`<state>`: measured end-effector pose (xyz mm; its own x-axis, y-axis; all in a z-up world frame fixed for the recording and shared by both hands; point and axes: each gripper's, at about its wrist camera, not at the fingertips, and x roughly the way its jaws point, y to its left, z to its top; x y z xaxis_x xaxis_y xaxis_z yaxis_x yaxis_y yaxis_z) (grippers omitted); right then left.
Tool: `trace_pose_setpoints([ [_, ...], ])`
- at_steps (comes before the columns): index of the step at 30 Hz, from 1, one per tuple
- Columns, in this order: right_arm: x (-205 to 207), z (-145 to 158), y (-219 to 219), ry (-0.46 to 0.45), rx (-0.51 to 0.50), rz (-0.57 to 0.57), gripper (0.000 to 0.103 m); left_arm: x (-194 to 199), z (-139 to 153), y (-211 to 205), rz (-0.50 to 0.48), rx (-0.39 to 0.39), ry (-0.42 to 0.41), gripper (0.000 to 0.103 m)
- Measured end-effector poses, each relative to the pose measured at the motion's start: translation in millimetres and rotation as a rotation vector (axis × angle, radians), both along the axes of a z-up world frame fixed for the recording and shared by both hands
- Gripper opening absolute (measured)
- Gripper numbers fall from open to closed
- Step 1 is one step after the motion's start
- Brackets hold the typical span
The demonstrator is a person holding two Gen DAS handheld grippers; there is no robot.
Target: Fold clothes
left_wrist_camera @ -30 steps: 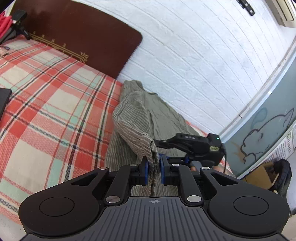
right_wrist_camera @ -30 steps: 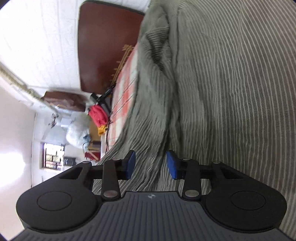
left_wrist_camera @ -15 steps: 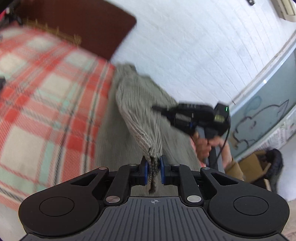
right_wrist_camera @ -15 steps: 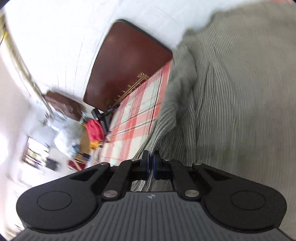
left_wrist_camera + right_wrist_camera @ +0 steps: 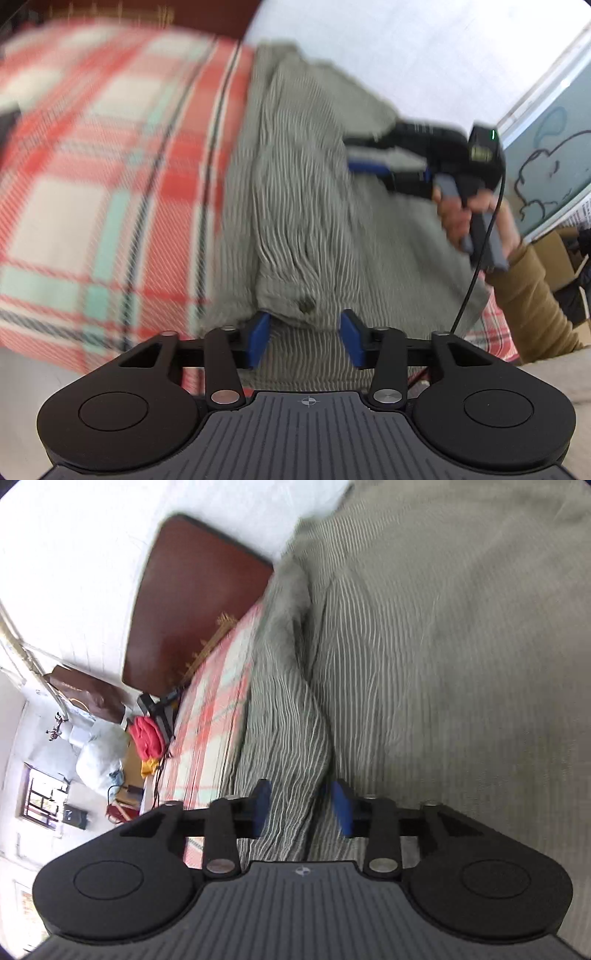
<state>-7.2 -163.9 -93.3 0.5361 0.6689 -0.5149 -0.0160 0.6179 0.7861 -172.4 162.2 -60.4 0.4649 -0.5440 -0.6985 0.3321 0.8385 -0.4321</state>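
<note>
Left claw (image 5: 303, 338) wide open, blue pads (image 5: 258, 336) apart, nothing held; the bunched end of the grey-green striped garment (image 5: 295, 221) lies on the bed just ahead of the pads, a folded ridge with a small dark spot near its near edge, touching or almost touching the left pad, hard to tell with the blur. Garment runs forward from the claw as a long rumpled band, flatter cloth spreading to the right of it. Left of the claw, the red, white and mint plaid bedspread (image 5: 92, 166), heavily blurred. Ahead and to the right, the right claw (image 5: 364, 157) sits low over the garment, held by a hand (image 5: 465, 218) with a mustard-brown sleeve (image 5: 528, 295), black cable hanging from it. Beyond, white wall and a teal panel with a cartoon outline (image 5: 546, 162). Right wrist view: right claw (image 5: 301, 806) also open, pads spread, gripping nothing; a raised fold of the striped garment (image 5: 295, 738) passes between the pads and continues forward, flat cloth filling everything right of the claw. Left of the fold, plaid bedspread (image 5: 210, 709), then a dark brown headboard (image 5: 192, 602) further ahead, a red cloth heap (image 5: 147, 736) and white bags off to the far left.
</note>
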Motion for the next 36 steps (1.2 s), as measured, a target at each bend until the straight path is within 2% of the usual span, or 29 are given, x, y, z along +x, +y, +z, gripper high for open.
trace_pose_setpoints([
  [2, -8.9, 2.9, -3.6, -0.016, 0.003, 0.007, 0.045, -4.1, 15.8, 4.3, 0.018, 0.005, -0.089, 0.076],
  [4, -16.6, 0.9, -1.1, -0.012, 0.026, 0.020, 0.045, 1.2, 21.2, 1.6, 0.033, 0.020, -0.145, 0.078],
  [10, -36.4, -15.3, 17.5, 0.044, 0.058, 0.084, 0.045, 35.8, -6.0, -22.6, -0.014, 0.076, -0.074, 0.071],
  [11, -37.6, -16.1, 19.9, 0.043, 0.050, 0.087, 0.044, 40.8, -11.3, -25.7, -0.024, 0.086, -0.057, 0.062],
  [14, -36.6, -14.0, 23.3, 0.037, 0.033, 0.099, 0.036, 42.9, -14.3, -29.8, -0.044, 0.105, -0.042, 0.012],
  [15, -35.5, -12.3, 23.9, 0.035, 0.028, 0.104, 0.015, 42.3, -14.1, -30.7, -0.050, 0.110, -0.040, 0.007],
  [16, -36.8, -9.9, 21.2, 0.029, 0.038, 0.111, 0.003, 41.1, -13.3, -31.5, -0.055, 0.114, -0.039, 0.003],
  [20, -47.3, 5.5, 14.2, -0.022, 0.068, 0.131, 0.003, 30.2, -6.4, -33.8, -0.079, 0.111, -0.050, 0.002],
  [23, -54.7, 10.7, 15.7, -0.036, 0.054, 0.155, 0.003, 23.4, -3.5, -35.6, -0.095, 0.113, -0.051, 0.002],
  [25, -54.5, 5.9, 19.3, -0.011, 0.021, 0.161, 0.003, 26.8, -14.9, -36.4, -0.091, 0.138, -0.011, 0.002],
  [26, -53.8, 1.1, 20.4, 0.007, 0.007, 0.160, 0.004, 28.5, -19.5, -36.5, -0.089, 0.144, 0.005, 0.005],
  [27, -53.0, -4.2, 20.4, 0.032, 0.005, 0.155, 0.005, 30.1, -21.7, -36.0, -0.086, 0.139, 0.013, 0.021],
  [28, -53.5, -7.6, 19.5, 0.046, 0.012, 0.153, 0.005, 31.5, -22.3, -34.7, -0.083, 0.133, 0.016, 0.026],
  [29, -54.1, -11.0, 18.5, 0.059, 0.019, 0.151, 0.006, 32.5, -19.2, -32.1, -0.077, 0.123, 0.011, 0.026],
  [31, -55.6, -13.3, 15.9, 0.067, 0.030, 0.150, 0.013, 34.2, -12.2, -26.4, -0.065, 0.107, -0.005, 0.037],
  [32, -56.5, -12.9, 14.4, 0.064, 0.034, 0.150, 0.016, 34.6, -6.1, -22.5, -0.056, 0.112, -0.027, 0.042],
  [34, -58.2, -10.8, 11.9, 0.054, 0.028, 0.151, 0.028, 38.2, 7.8, -14.7, -0.029, 0.128, -0.080, 0.045],
  [36, -59.6, -8.0, 10.5, 0.044, 0.010, 0.144, 0.033, 49.1, 22.0, -8.9, 0.000, 0.145, -0.138, 0.054],
])
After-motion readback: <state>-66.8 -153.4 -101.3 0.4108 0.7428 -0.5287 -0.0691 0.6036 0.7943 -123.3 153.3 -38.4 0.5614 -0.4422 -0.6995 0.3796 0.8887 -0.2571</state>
